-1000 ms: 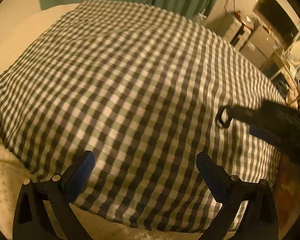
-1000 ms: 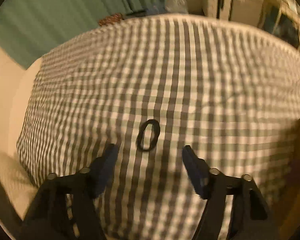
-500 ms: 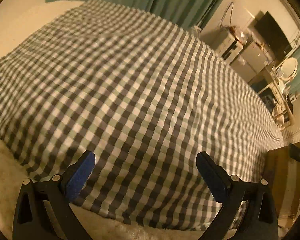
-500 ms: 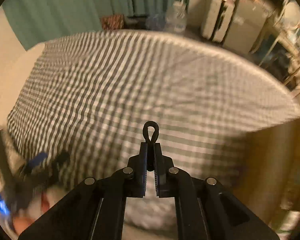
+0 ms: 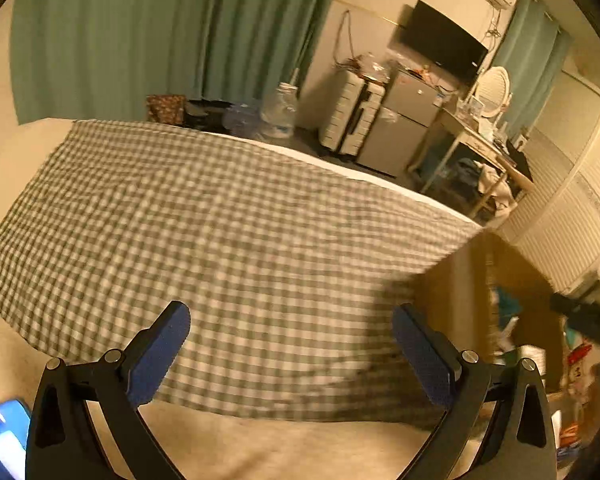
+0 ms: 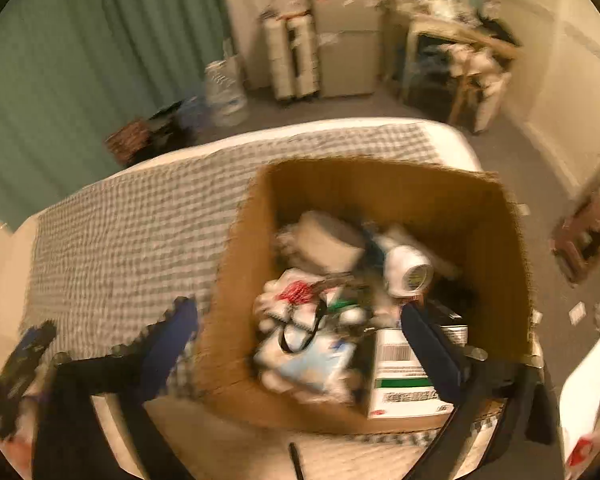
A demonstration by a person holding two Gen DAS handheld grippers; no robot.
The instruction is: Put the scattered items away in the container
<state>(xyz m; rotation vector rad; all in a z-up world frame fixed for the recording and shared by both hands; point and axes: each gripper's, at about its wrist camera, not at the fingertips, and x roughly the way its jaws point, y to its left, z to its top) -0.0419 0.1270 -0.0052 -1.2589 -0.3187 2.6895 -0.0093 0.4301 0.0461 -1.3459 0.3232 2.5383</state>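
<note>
While motion blur is smearing most of the right wrist view, the right gripper [image 6: 300, 332] is hanging over the open cardboard box [image 6: 236, 280] with its two blue-padded fingers spread wide and gripping nothing. Between those fingers, just ahead of them, a black hair tie [image 6: 300, 332] is showing as a thin dark loop against the pale packets; whether it is lying on them or in the air is impossible to tell. One white roll [image 6: 406, 274] is sitting further forward and slightly to the right, and one white carton with a green stripe [image 6: 400, 380] is lying beside the right finger, partly covered by it. The other contents are blurring into a heap that cannot be counted. The box is resting on the checked bedspread [image 6: 120, 232], which is stretching away to the left of the gripper, and the box's near wall is blurring into the bed. In the left wrist view, the left gripper [image 5: 292, 344] is likewise standing open and empty, both pads apart above the checked bedspread [image 5: 220, 220]. To the right of its right finger, one corner of the cardboard box [image 5: 460, 280] is poking in, cut off by the frame edge, its contents too dim to name.
</note>
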